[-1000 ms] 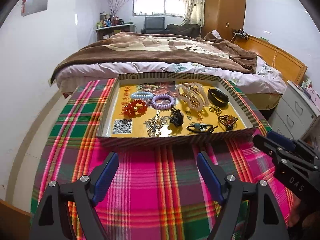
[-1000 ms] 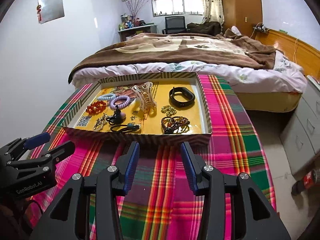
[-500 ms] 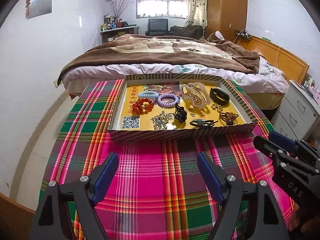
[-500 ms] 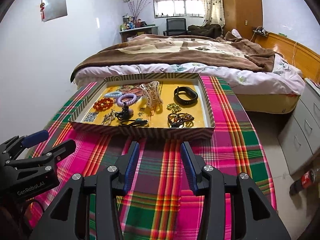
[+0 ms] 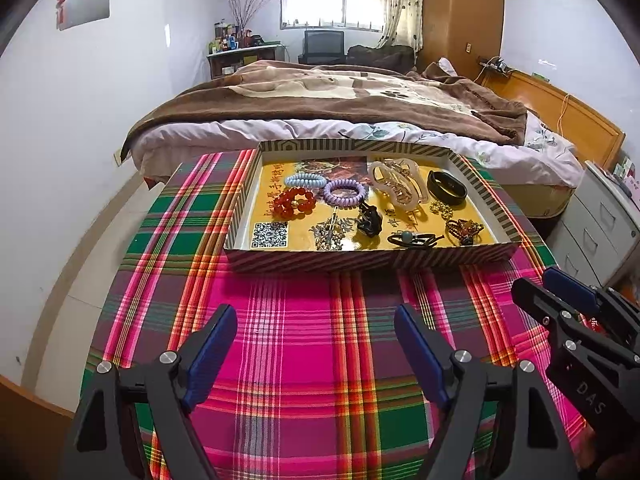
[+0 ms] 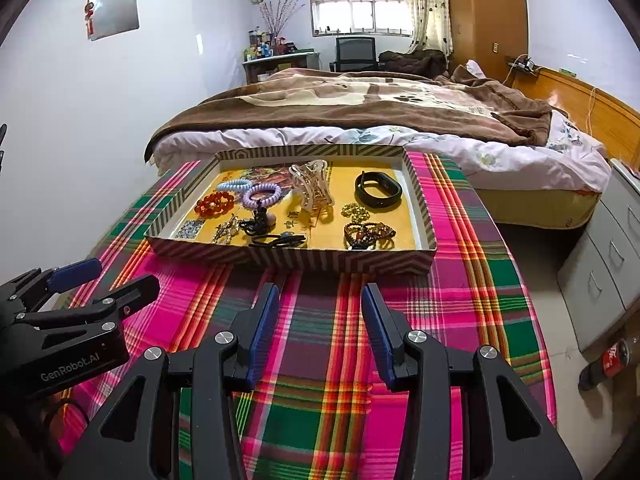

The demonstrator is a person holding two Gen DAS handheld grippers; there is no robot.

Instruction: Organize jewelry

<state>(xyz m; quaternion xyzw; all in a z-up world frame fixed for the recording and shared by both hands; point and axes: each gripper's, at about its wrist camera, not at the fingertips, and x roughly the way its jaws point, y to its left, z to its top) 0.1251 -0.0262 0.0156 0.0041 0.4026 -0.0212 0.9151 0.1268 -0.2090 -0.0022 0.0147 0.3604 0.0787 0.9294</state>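
- We hold both tongs empty above the plaid cloth (image 5: 320,340), short of the tray (image 5: 360,262): the left gripper (image 5: 316,340) spread wide, the right gripper (image 6: 320,320) parted less.
- All the jewelry lies inside the tray: red beads (image 5: 295,202), purple coil (image 5: 344,193), hair claw (image 5: 400,186), black band (image 5: 447,188).
- This fits sorting about to start or just finished; we cannot tell which.
- The tray's long axis runs left to right across our view.

Assorted jewelry (image 5: 372,208) lies scattered inside striped tray (image 5: 360,258).
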